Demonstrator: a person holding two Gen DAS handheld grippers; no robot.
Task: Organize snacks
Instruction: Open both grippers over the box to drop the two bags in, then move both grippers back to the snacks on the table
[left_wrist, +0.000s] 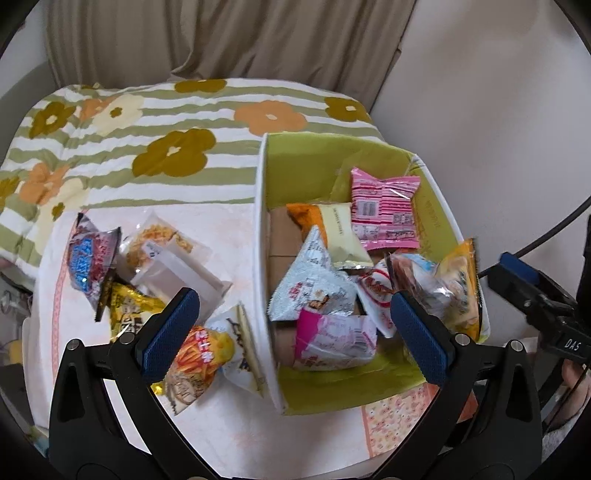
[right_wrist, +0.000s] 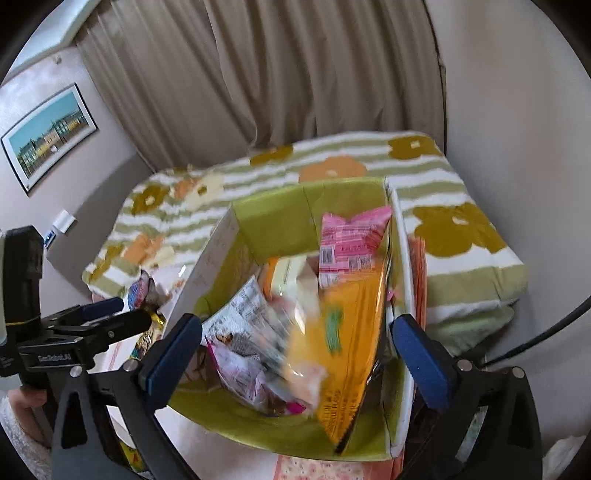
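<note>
a white box (left_wrist: 260, 236) with a green lining sits on a pale cloth (left_wrist: 229, 428) spread on the bed, and most of the snacks are already inside it. the left gripper (left_wrist: 293, 328) hangs over the box's near left wall, its blue pads spread wide and pinching nothing. one pad sits above the loose packets outside the box, the other above the heap inside. right under the left pad lies an orange fries bag (left_wrist: 195, 363), leaning against the outside of the wall. further left on the cloth lie a yellow packet (left_wrist: 127, 306), a red and blue bag (left_wrist: 90, 258) and a clear pack (left_wrist: 162, 240) of something golden, bunched close together. between the pads, inside the box, lie a silver-white packet (left_wrist: 314, 284) and a pink and white one (left_wrist: 332, 343), touching. a pink striped bag (left_wrist: 382, 206) lies toward the far wall.

the right gripper (right_wrist: 295, 349) hovers over the near end of the box from the other side, jaws also spread wide with no grip on anything. a big orange bag (right_wrist: 351, 339) is between its pads, blurred, standing on edge against the right wall, apart from both pads. the pink striped bag (right_wrist: 351, 236) rests behind it. the left gripper (right_wrist: 110, 317) shows at the left edge of this view, a hand (right_wrist: 31, 400) in a fuzzy white sleeve beneath it.
</note>
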